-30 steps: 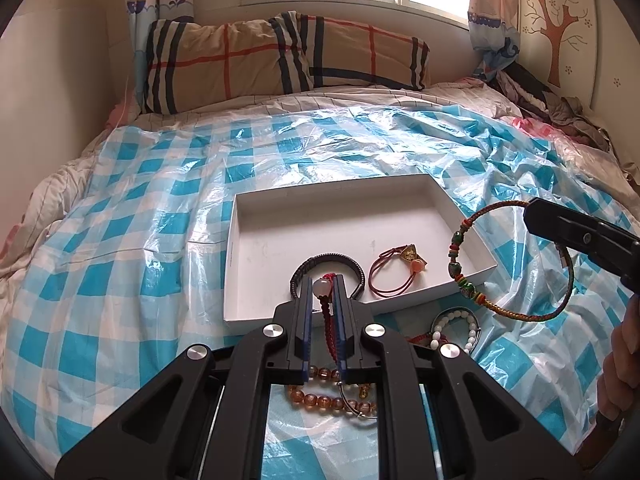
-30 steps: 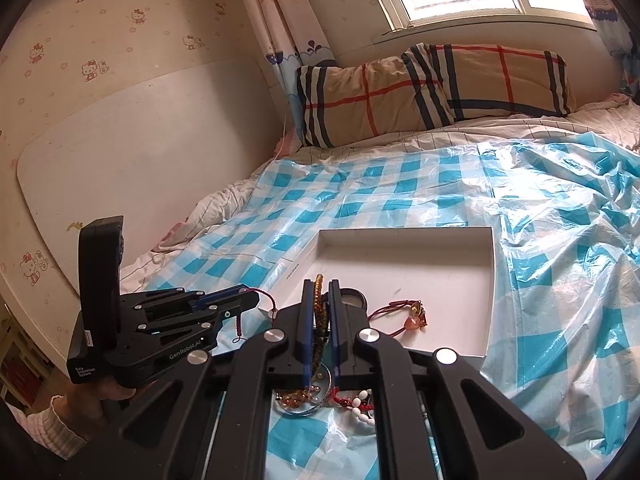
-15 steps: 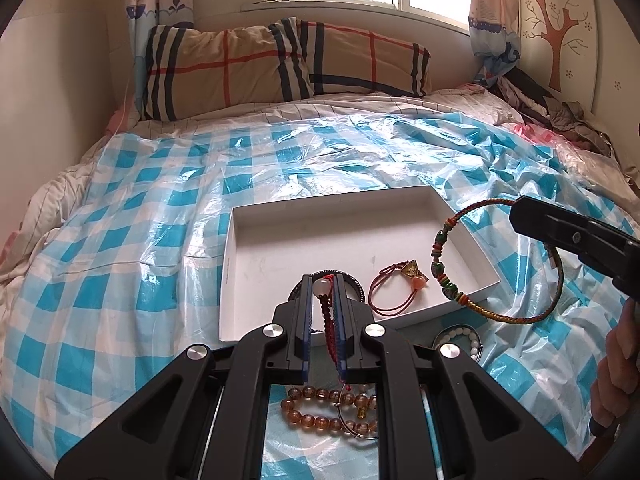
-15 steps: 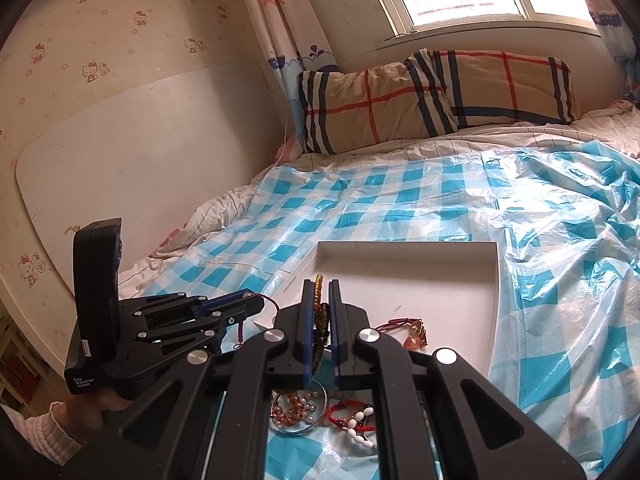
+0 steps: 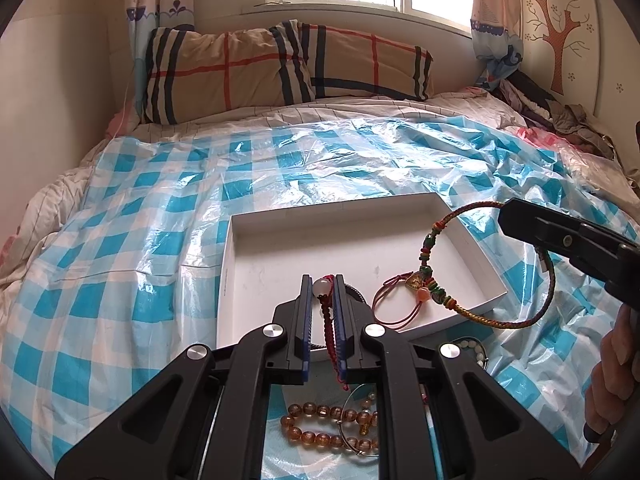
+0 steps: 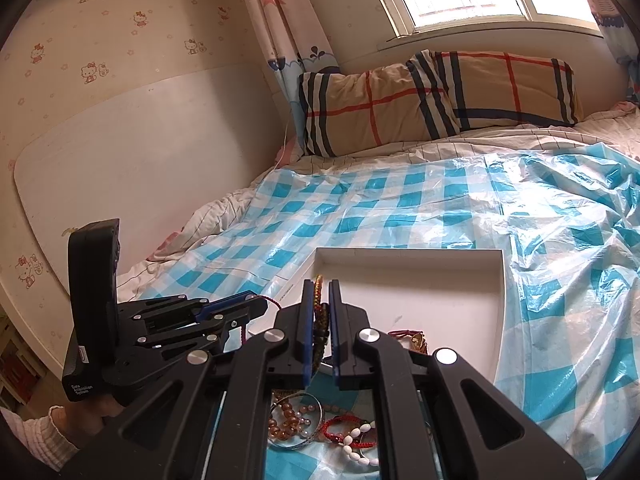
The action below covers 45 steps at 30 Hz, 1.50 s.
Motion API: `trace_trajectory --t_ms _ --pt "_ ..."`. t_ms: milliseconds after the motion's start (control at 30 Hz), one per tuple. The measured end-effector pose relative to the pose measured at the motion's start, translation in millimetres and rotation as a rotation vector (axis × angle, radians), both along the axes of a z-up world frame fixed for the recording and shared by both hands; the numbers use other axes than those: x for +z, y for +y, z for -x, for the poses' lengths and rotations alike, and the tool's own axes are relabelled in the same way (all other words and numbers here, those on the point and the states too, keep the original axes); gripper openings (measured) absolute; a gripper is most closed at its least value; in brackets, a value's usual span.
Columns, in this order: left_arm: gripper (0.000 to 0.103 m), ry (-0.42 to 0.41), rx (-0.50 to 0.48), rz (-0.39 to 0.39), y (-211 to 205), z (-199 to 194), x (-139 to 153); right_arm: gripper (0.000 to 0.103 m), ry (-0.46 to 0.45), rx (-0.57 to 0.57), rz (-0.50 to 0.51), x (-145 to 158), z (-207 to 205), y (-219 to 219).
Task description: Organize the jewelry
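Observation:
A white tray [image 5: 460, 240] lies on the blue-checked plastic sheet; it also shows in the right wrist view [image 6: 500, 300]. In it lie a thin red cord bracelet with a gold charm [image 5: 394, 306] and a dark bangle, mostly hidden. My left gripper [image 5: 323, 280] is shut on a red cord bracelet with a pale bead [image 5: 322, 288], over the tray's near edge. My right gripper [image 6: 319, 285] is shut on a braided green-beaded bracelet [image 5: 434, 280], which hangs over the tray's right side.
Loose jewelry lies on the sheet in front of the tray: amber beads [image 5: 320, 436], a silver bangle [image 6: 298, 426], a red-and-white bead bracelet [image 6: 352, 436]. Plaid pillows [image 5: 280, 68] line the headboard. A clothes pile [image 5: 560, 116] sits at the far right.
Both grippers have risen and tilted up with their bracelets. The braided bracelet has shifted left, further over the tray's right side.

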<state>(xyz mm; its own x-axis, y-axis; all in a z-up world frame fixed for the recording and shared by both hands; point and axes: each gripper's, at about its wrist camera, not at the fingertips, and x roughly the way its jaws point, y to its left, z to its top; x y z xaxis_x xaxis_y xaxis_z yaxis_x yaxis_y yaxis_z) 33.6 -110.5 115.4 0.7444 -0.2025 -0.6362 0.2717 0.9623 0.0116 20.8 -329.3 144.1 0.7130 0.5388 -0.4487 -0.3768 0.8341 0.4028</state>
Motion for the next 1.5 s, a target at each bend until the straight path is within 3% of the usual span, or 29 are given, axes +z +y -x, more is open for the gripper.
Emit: trace_trajectory --t_ms 733,1500 --pt "0.009 -0.002 0.001 0.001 -2 -4 -3 0.008 0.007 -0.005 0.008 -13 -24 4" --pt "0.009 0.005 0.008 -0.002 -12 -40 -27 0.008 0.046 -0.019 0.031 -43 -51 8"
